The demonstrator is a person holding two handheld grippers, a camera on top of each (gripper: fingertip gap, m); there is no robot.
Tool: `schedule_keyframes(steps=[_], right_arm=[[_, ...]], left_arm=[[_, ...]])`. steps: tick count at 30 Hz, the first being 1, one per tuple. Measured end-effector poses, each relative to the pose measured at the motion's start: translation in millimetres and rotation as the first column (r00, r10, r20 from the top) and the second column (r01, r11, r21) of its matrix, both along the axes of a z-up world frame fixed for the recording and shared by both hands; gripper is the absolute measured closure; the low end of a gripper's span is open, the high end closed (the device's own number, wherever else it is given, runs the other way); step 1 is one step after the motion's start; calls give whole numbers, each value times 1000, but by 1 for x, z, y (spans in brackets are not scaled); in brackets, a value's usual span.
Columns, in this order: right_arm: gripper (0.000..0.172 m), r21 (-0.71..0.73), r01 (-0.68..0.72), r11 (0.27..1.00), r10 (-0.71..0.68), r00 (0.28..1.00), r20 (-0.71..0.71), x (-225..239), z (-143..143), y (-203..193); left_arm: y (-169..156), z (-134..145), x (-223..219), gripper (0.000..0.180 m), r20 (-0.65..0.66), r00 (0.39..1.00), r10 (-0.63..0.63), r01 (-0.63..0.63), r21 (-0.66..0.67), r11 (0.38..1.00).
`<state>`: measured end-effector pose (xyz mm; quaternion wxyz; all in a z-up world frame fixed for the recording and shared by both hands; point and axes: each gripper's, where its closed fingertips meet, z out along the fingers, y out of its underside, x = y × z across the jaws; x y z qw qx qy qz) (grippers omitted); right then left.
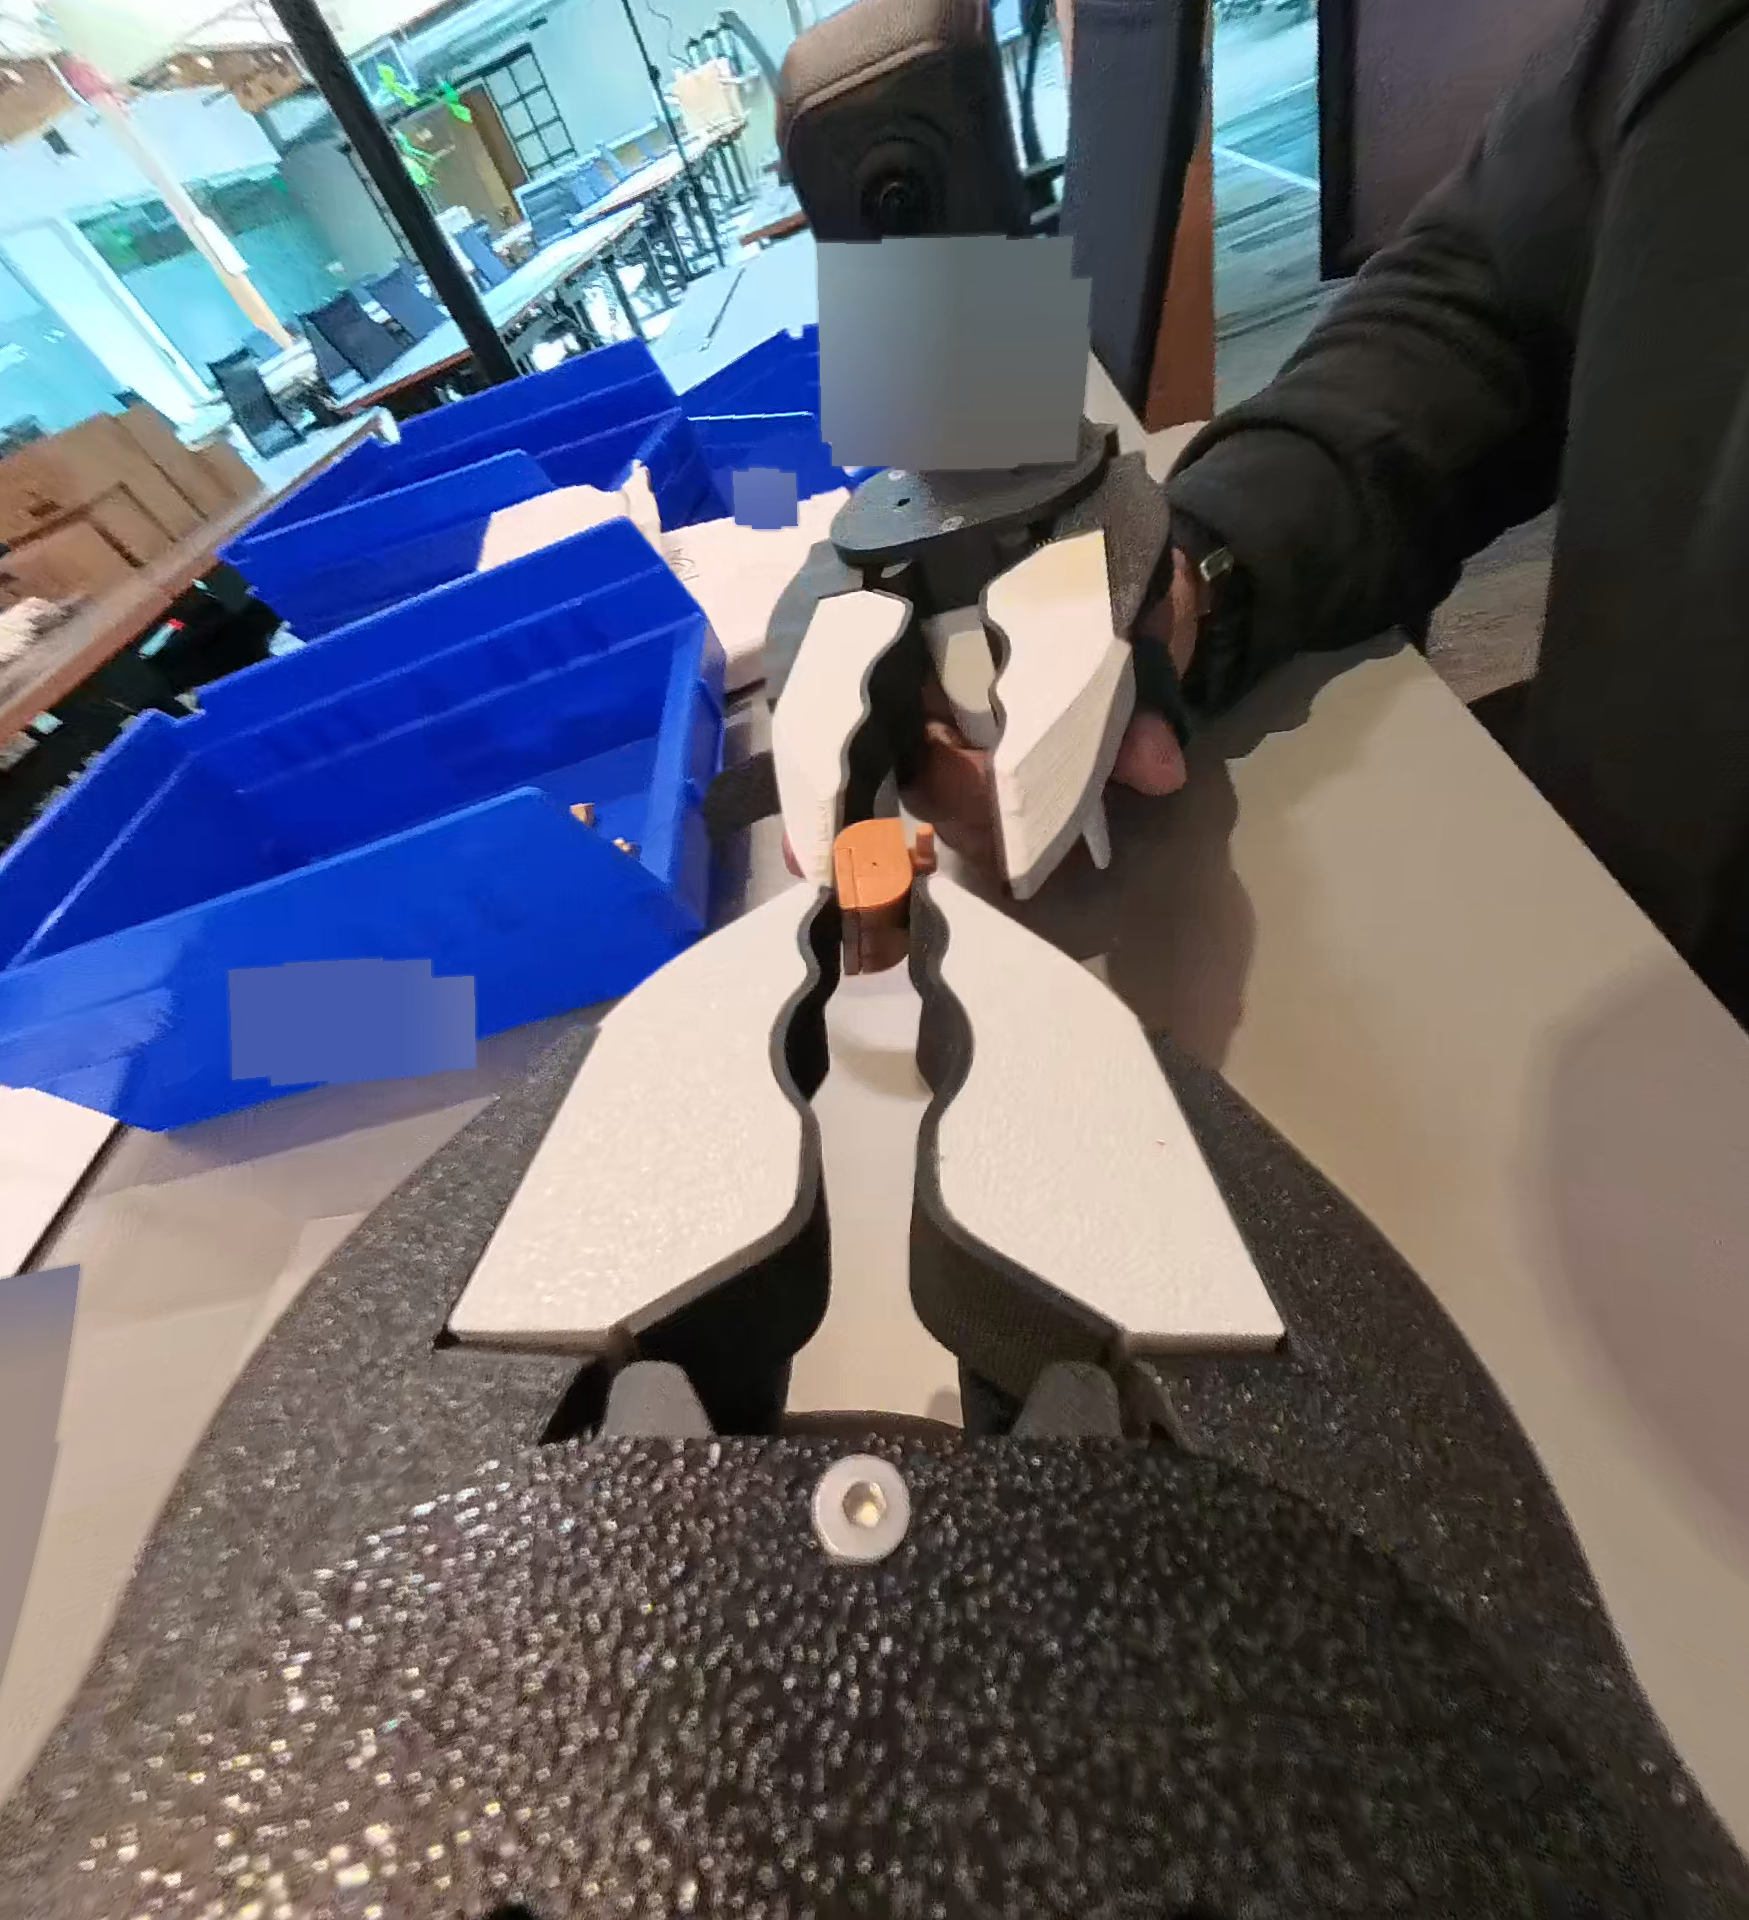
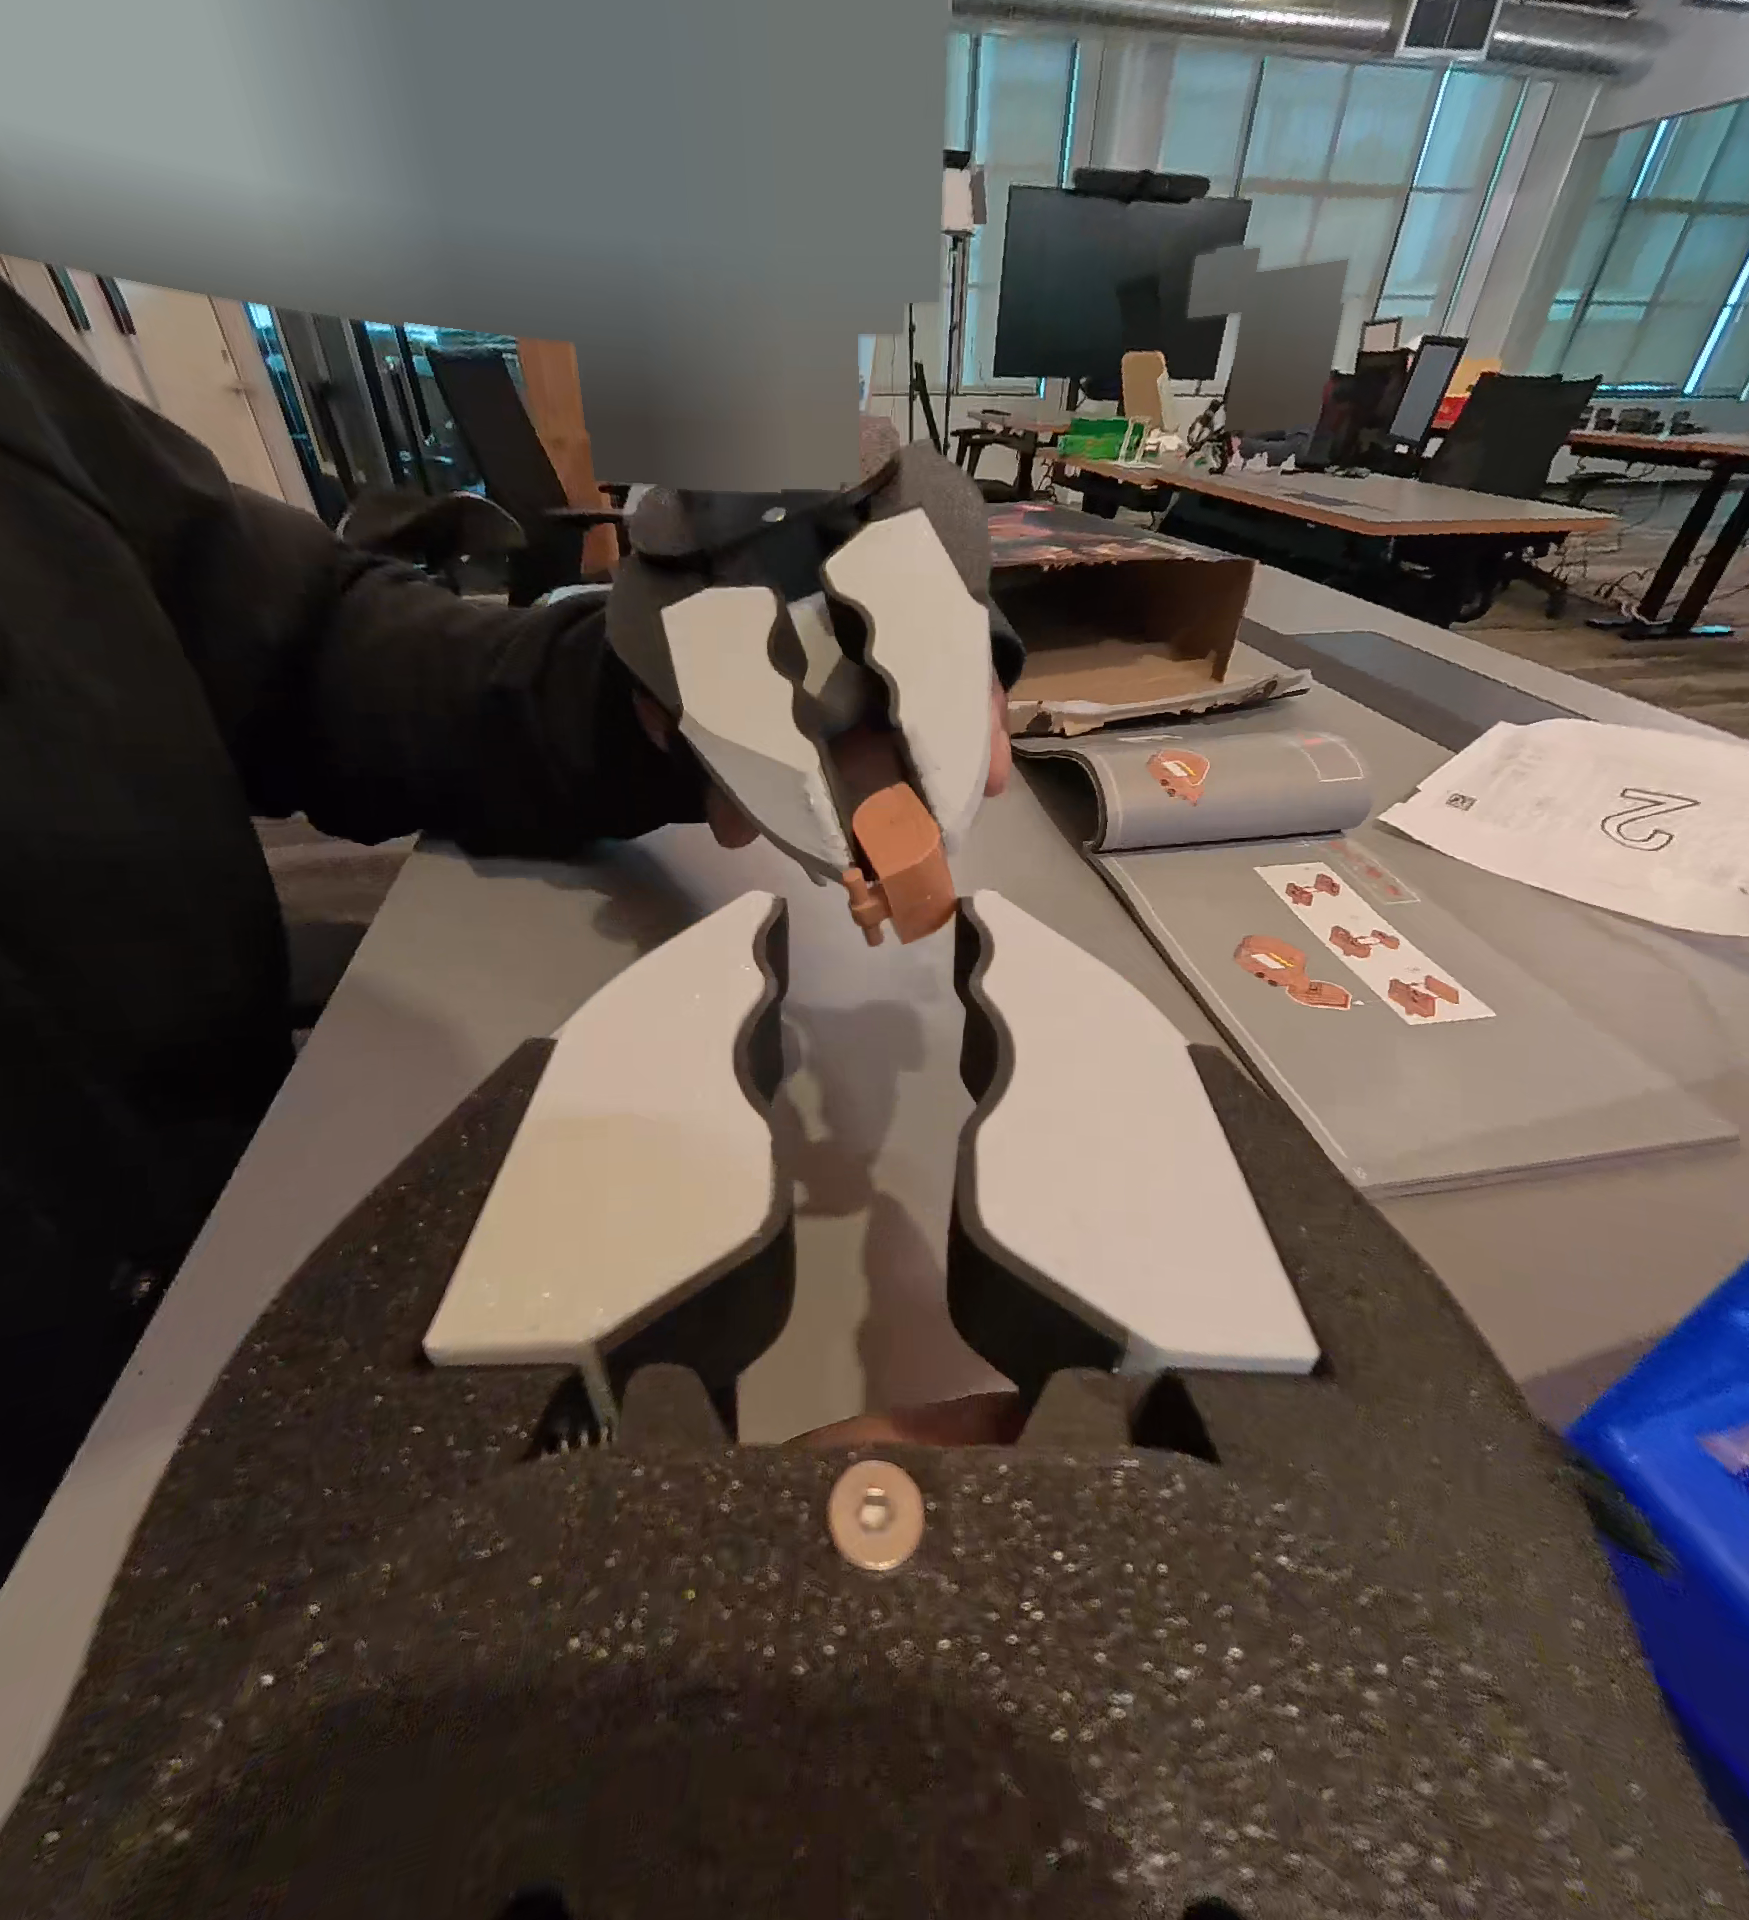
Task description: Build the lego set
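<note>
Orange-brown plastic block (image 1: 872,883) pinched at the tips of my left claw (image 1: 870,914), held above the grey table (image 1: 1369,935).

My right claw (image 2: 870,914) stands open with nothing in it, tips just short of the block at 12 o'clock. The block's long axis runs roughly along my left fingers, a small peg (image 2: 865,904) jutting from its side. My left view shows the blue bins (image 1: 382,831) at 10 o'clock; my right view alone shows the open booklet (image 2: 1369,987) at 2 o'clock and the peg's full shape.
</note>
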<state>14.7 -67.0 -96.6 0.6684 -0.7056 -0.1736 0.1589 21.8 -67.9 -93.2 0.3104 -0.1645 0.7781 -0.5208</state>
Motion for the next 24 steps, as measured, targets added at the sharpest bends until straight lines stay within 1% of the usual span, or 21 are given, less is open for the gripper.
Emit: schedule_keyframes(steps=[6,11,14,17,21,24], right_arm=[[152,3,-2,1000,2,999,52,-5,-5,4],[153,-7,-6,1000,6,999,54,-5,-6,4],[153,-2,-7,1000,7,1000,-2,-1,-2,4],[153,15,-32,999,33,993,-114,0,6,2],[153,93,-70,993,93,957,-274,5,22,-2],[153,104,-78,992,107,940,-322,8,25,-1]], left_arm=[[-4,-6,-7,168,-54,997,-45,43,-34,998],[-4,-7,-7,168,-95,994,-48,43,-55,998],[-4,-4,-2,168,-63,998,-20,16,-62,998],[-2,7,2,163,-8,1000,15,-16,-107,994],[-2,11,2,162,-27,999,21,-25,-166,986],[-1,13,1,162,-34,999,18,-25,-200,979]])
